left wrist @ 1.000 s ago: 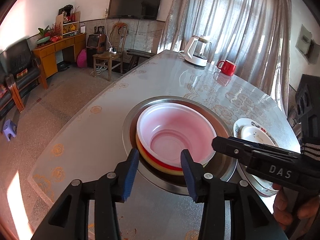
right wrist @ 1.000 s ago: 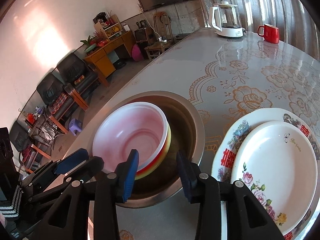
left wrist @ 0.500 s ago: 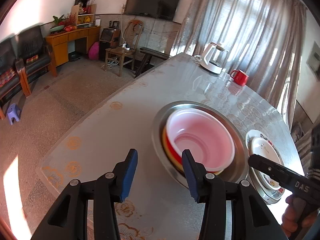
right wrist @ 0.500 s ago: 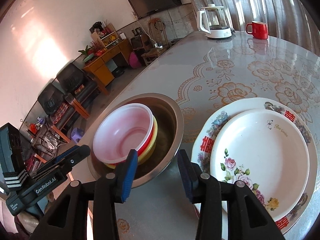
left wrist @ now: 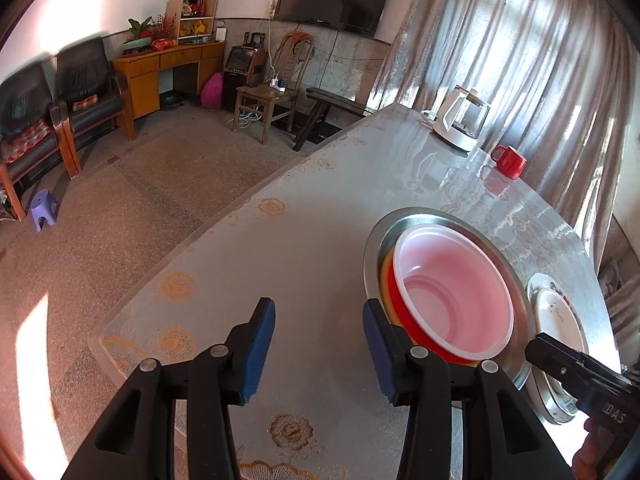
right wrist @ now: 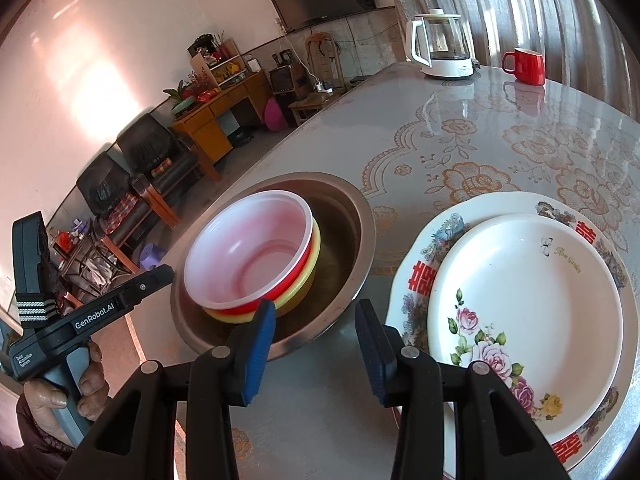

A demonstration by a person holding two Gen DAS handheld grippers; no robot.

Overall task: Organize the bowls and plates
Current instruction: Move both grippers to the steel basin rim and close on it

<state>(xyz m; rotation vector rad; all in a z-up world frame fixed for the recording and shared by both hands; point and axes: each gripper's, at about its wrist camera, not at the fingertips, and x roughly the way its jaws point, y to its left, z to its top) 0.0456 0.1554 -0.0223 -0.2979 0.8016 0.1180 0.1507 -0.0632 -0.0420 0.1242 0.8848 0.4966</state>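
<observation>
The nested plastic bowls (right wrist: pixel 256 256) sit inside the wide steel basin (right wrist: pixel 352 240) on the table (right wrist: pixel 480 140): three of them, a pale pink one on top, a red one under it and a yellow one at the bottom. Just beside the basin, apart from it, lie two plates, a small rose-printed plate (right wrist: pixel 528 320) stacked on a larger plate with red characters (right wrist: pixel 420 276). A second ago the left gripper (left wrist: pixel 320 344) straddled the near rim of the bowl stack; now it has drawn back and swung aside, so the stack sits off to its right and nothing lies between its parted jaws, which have hardly changed their gap. The right gripper (right wrist: pixel 316 336) is likewise released and empty, hovering over the near edge of the basin, and has barely shifted. I judge the sorting close to done (bowls with bowls, plates with plates), the hands backing off. Farther out stand one glass kettle (right wrist: pixel 440 48) and one red mug (right wrist: pixel 526 65).
</observation>
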